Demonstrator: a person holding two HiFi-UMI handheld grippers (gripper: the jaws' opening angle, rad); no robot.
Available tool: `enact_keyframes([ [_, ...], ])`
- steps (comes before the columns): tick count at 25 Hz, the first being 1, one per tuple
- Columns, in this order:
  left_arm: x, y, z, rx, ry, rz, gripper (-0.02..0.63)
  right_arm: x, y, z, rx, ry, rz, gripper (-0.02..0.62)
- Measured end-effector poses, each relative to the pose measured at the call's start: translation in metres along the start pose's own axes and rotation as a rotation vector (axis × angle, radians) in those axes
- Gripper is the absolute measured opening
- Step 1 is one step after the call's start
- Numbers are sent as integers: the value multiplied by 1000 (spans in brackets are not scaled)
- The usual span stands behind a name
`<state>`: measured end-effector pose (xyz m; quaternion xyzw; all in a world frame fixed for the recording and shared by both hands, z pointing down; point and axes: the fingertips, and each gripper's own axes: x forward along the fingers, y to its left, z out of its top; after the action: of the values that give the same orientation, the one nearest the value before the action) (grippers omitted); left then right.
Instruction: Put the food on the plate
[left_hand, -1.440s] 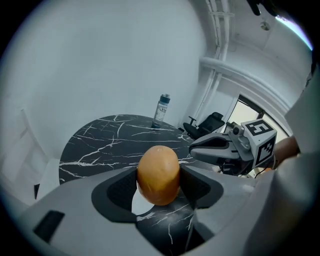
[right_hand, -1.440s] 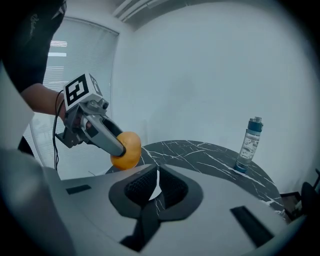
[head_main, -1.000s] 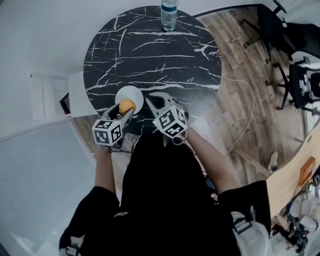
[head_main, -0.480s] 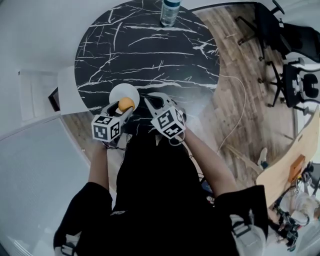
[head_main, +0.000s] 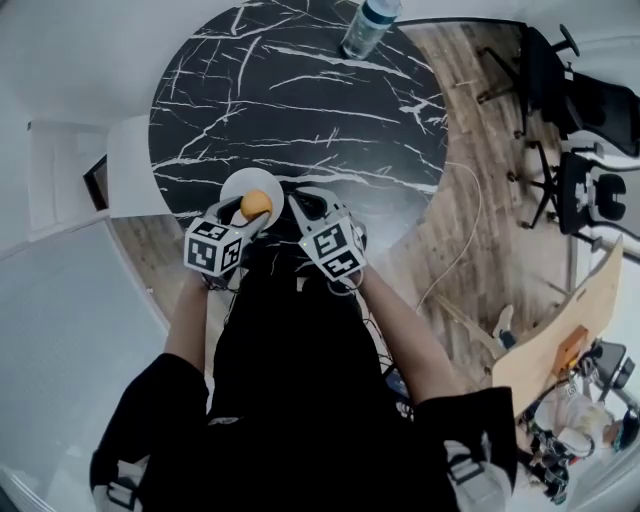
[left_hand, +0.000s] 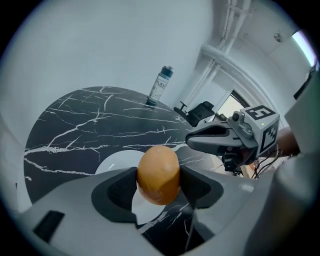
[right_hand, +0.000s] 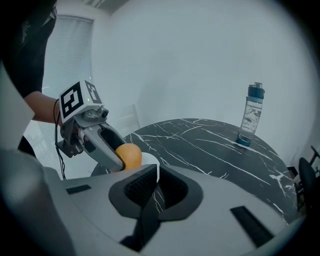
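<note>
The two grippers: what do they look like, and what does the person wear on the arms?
Both the left gripper and the right gripper have grey bodies with black ribbed pads. Each carries a white cube with black square markers, and thin dark cables hang beneath. The person wears black short sleeves.

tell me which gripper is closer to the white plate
Left. The left gripper holds the orange food directly over the white plate. The right gripper, shut and empty, sits just beside the plate's right edge, above the black table.
</note>
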<state>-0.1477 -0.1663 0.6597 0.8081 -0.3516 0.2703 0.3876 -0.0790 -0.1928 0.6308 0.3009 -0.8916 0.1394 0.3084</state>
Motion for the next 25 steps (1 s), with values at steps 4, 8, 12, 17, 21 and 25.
enact_keyframes([
  [4, 5, 3, -5, 18, 42, -41, 267, 7, -2, 0, 26, 9, -16, 7],
  [8, 9, 5, -9, 39, 88, -69, 267, 11, -4, -2, 55, 21, -34, 6],
  [12, 12, 5, -10, 57, 119, -99, 267, 16, -3, -2, 75, 28, -45, 8],
  [17, 10, 9, -13, 59, 149, -115, 267, 19, 0, -2, 82, 37, -44, 8],
  [21, 10, 11, -18, 102, 199, -126, 267, 23, 0, 3, 78, 38, -42, 8],
  [25, 12, 14, -17, 110, 206, -126, 267, 26, -1, 6, 77, 37, -40, 7],
])
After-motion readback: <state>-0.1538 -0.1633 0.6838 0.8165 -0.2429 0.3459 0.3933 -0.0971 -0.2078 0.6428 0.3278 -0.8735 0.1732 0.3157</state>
